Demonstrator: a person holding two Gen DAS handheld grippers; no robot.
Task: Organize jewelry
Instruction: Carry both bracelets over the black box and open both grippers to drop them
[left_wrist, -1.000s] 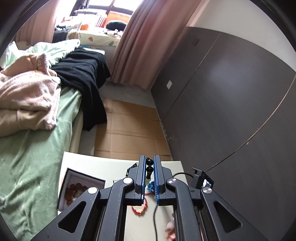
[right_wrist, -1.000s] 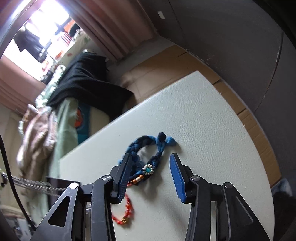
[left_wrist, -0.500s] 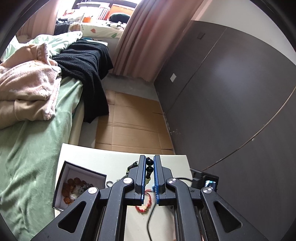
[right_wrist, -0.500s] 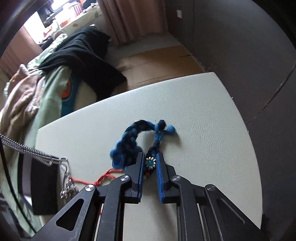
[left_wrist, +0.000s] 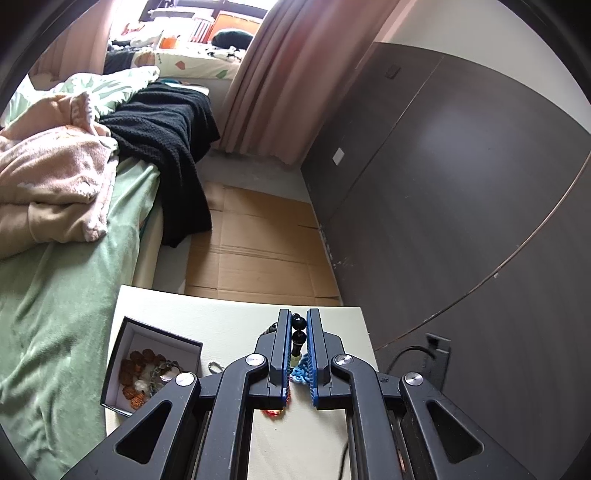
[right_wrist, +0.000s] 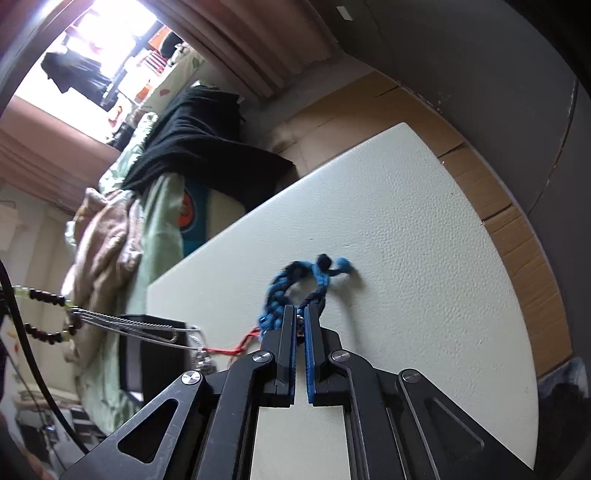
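Note:
My left gripper (left_wrist: 298, 320) is shut on a dark beaded bracelet (left_wrist: 297, 329) and holds it above the white table (left_wrist: 229, 314). The bracelet's beads and a silver chain (right_wrist: 122, 322) hang at the left of the right wrist view. My right gripper (right_wrist: 302, 312) is shut on the blue braided bracelet (right_wrist: 291, 284), which rests partly on the table (right_wrist: 406, 258). An open black jewelry box (left_wrist: 147, 363) with several pieces in it stands at the table's left. A red cord bracelet (right_wrist: 236, 347) lies beside the blue one.
A bed with green sheet (left_wrist: 55, 295), pink blanket and black throw lies to the left. Cardboard (left_wrist: 255, 243) covers the floor beyond the table. A dark wall (left_wrist: 461, 184) runs along the right, with a cable (left_wrist: 406, 352) near the table's corner.
My right gripper closed on the blue braided bracelet and has lifted and tilted with it. My left gripper stayed shut on the beaded bracelet and rose slightly.

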